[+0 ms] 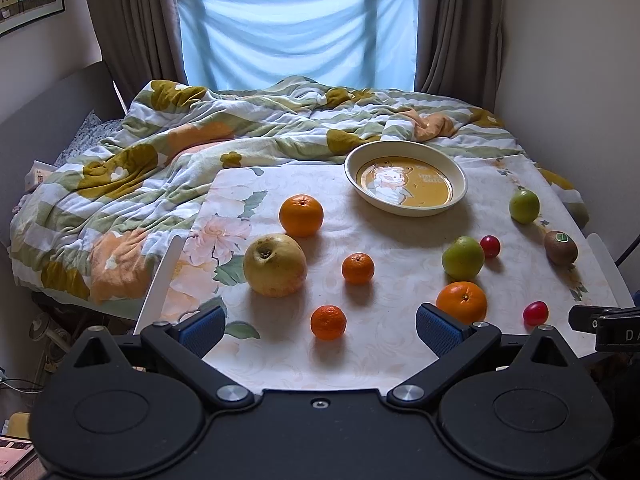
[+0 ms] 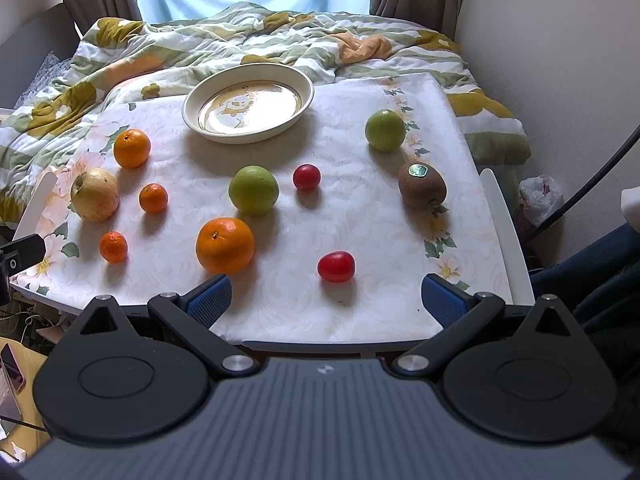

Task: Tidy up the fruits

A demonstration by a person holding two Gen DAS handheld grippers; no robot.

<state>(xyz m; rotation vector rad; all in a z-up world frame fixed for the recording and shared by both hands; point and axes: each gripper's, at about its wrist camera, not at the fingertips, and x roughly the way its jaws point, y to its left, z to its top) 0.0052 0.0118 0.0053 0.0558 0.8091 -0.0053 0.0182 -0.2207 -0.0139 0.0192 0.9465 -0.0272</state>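
**Both grippers wide open at the near edge; fruit scattered, bowl empty**

From my left wrist camera: left gripper hangs over the near edge of the table, blue pads spread wide, nothing between them. A small mandarin sits on the cloth in the gap ahead of the fingers, untouched. Beyond it, a second small mandarin, and left of that the large yellow apple, stem end tilted toward me. Behind the apple, just apart from it, an orange.

The bowl, cream rim with a yellow cartoon base, stands at the far side of the table with nothing in it, next to the rumpled floral quilt.

Right half, same view: another orange just beyond my right pad, a green apple behind it, with a cherry tomato close against its right side; I cannot tell if they touch. A second green apple is farther back right, a kiwi with a green sticker near the right edge, and a second cherry tomato near the front right.

From my right wrist camera: right gripper also at the near edge, fingers fully apart, holding nothing. The front tomato lies just ahead of the gap, the near orange beside my left pad. All fruit rests on the tablecloth, none in the bowl.
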